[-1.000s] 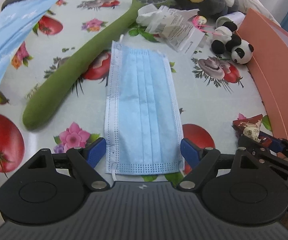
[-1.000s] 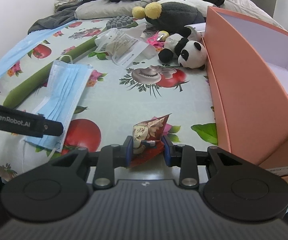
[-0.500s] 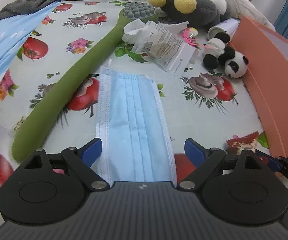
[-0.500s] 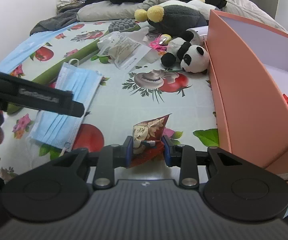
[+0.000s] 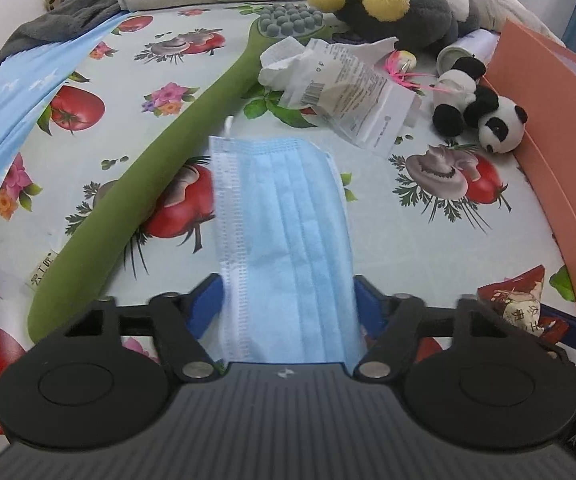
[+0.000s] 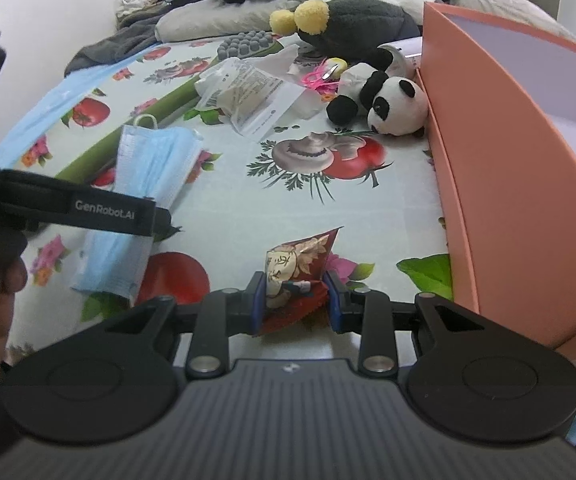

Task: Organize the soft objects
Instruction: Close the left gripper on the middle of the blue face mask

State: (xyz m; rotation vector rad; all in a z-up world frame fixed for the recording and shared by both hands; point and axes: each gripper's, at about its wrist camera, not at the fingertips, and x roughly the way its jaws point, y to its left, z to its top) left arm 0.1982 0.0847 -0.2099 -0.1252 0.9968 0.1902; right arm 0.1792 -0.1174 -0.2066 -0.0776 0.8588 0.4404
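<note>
Left tool (image 5: 288,304) is closing around the face mask (image 5: 284,220); centre it, pinch firmly. Right tool (image 6: 296,300), at three o'clock, clamps the red packet (image 6: 296,268).

"GenRobot.AI" reads in pale letters on the black side bar of the left gripper (image 6: 106,216). The red snack packet (image 6: 294,276) carries Chinese characters, and the green massage stick (image 5: 136,196) bears a small tag; neither is legible.

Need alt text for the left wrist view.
The left hand-held gripper is closing around a blue face mask lying on a fruit-print cloth. A long green massager lies left of the mask; a toy panda lies by an orange box.
</note>
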